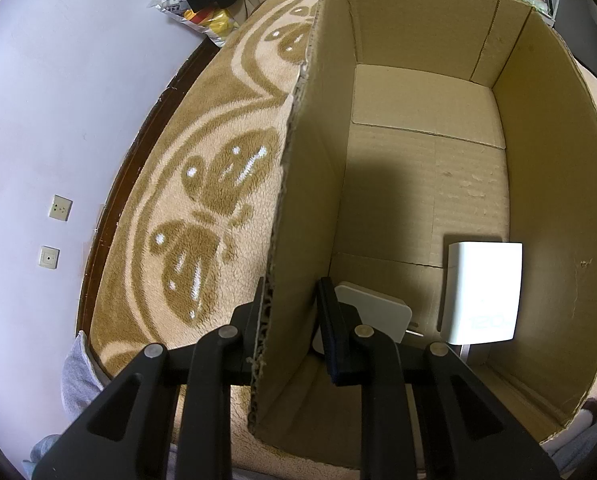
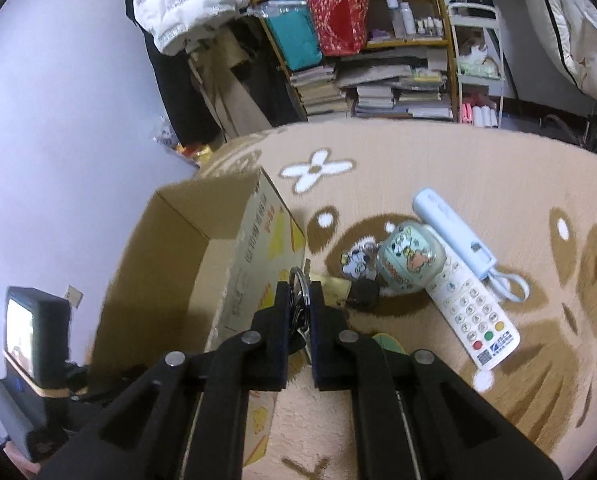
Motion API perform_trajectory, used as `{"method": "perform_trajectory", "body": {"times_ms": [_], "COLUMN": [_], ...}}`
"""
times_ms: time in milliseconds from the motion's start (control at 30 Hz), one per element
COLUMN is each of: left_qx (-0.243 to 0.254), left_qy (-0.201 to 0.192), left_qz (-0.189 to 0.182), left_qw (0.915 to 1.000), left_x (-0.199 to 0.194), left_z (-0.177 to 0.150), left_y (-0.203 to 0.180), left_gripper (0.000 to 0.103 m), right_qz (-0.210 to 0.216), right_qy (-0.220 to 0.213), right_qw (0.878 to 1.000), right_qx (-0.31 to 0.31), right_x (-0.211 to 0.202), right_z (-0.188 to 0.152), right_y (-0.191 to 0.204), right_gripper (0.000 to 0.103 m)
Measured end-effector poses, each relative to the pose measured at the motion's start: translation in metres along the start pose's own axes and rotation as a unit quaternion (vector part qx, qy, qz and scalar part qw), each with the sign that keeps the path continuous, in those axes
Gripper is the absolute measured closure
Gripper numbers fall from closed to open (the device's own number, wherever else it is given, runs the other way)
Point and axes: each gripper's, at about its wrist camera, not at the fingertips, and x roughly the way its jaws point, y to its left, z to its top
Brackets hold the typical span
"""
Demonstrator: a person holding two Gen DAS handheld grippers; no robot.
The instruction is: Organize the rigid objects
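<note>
An open cardboard box [image 1: 558,160] sits on a beige patterned carpet. My left gripper [image 1: 291,292] straddles the box's left wall, one finger outside and one inside, shut on the rim. On the box floor lie a white charger adapter [image 1: 372,312] and a white rectangular device [image 1: 484,292]. My right gripper [image 2: 300,290] is shut on a metal key ring [image 2: 299,280] with keys, held just right of the box's printed outer wall [image 2: 258,240]. On the carpet beyond lie a white remote control [image 2: 472,312], a pale blue device [image 2: 452,232] and a green cartoon case [image 2: 408,258].
A brass-coloured item [image 2: 332,286], a black piece [image 2: 362,294] and a cartoon charm [image 2: 356,262] lie near the keys. A black unit with a lit screen [image 2: 22,332] stands at the box's left. Shelves of books [image 2: 378,92] rise behind. A wall [image 1: 38,120] borders the carpet.
</note>
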Motion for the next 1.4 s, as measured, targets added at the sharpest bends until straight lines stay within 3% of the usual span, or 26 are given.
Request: {"method": "perform_trajectory", "body": {"times_ms": [300,467,833,1100,1400], "left_qx": [0.002,0.004,0.004,0.004,0.005], "left_qy": [0.000,-0.001,-0.001,-0.001,-0.001], "left_qz": [0.003,0.006,0.006,0.006,0.007], "left_qw": [1.0000,1.0000,1.0000,1.0000,1.0000], "left_x": [0.000,-0.001,-0.002,-0.002,-0.002], "left_z": [0.000,0.000,0.001,0.001,0.000], "left_y": [-0.002,-0.004,-0.004,-0.004,-0.005], "left_gripper": [0.082,0.082,0.082,0.082,0.082], "right_qz": [0.055,0.087,0.113,0.095,0.078], "right_qy": [-0.076,-0.091,-0.043,0.002,-0.005], "right_qw": [0.995,0.991,0.990,0.992,0.993], "right_qx": [-0.023,-0.040,-0.077,-0.086,-0.089], "right_x": [-0.047,-0.059,-0.025,0.006,0.004], "right_z": [0.011,0.011,-0.010,-0.027,-0.025], "right_y": [0.029,0.048,0.070,0.067,0.064], "right_gripper": [0.094,0.094,0.094,0.094,0.095]}}
